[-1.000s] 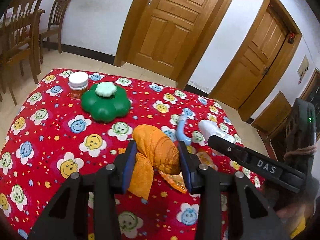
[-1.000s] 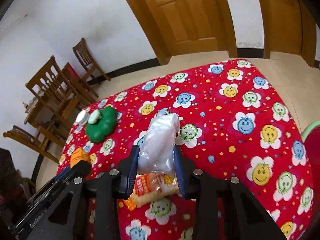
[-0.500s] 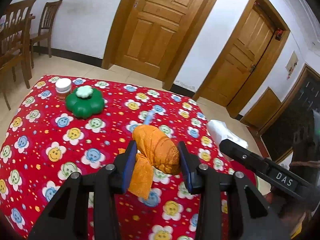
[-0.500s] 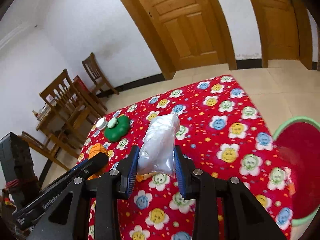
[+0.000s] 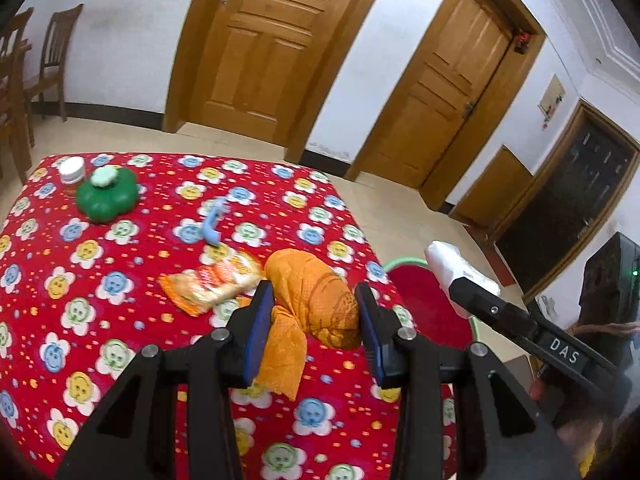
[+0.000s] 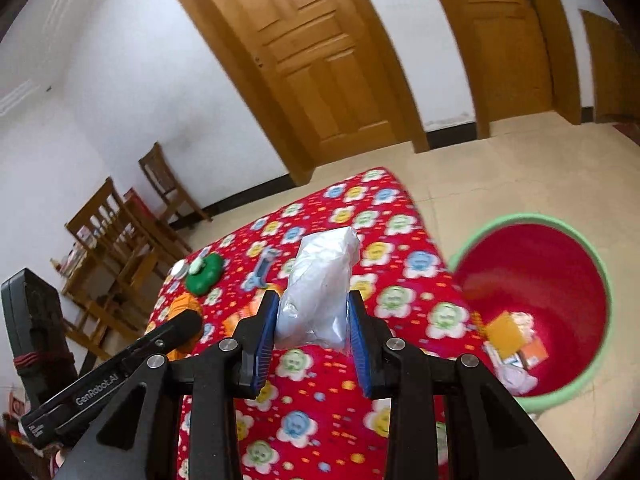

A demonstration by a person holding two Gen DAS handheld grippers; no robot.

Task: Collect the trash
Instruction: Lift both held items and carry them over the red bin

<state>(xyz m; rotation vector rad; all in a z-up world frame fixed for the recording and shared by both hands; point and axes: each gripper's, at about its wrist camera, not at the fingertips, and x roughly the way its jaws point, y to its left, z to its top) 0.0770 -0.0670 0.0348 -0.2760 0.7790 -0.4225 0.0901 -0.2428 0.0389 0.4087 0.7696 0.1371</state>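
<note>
My left gripper (image 5: 316,320) is shut on a crumpled orange bag (image 5: 316,304) and holds it above the red flowered tablecloth (image 5: 120,300). My right gripper (image 6: 314,320) is shut on a clear white plastic bag (image 6: 320,280), held above the table's right side. The same white bag shows in the left wrist view (image 5: 456,268). A red bin with a green rim (image 6: 536,312) stands on the floor right of the table and holds several scraps. An orange snack wrapper (image 5: 212,280) lies on the cloth.
A green flower-shaped box (image 5: 106,196), a white-lidded jar (image 5: 72,170) and a blue object (image 5: 214,226) lie at the table's far side. Wooden chairs (image 6: 120,232) stand to the left. Two wooden doors (image 5: 268,44) are behind.
Both grippers have risen and moved right toward the bin, each still holding its bag. The orange snack wrapper is left lying on the cloth. The bin has come into fuller view.
</note>
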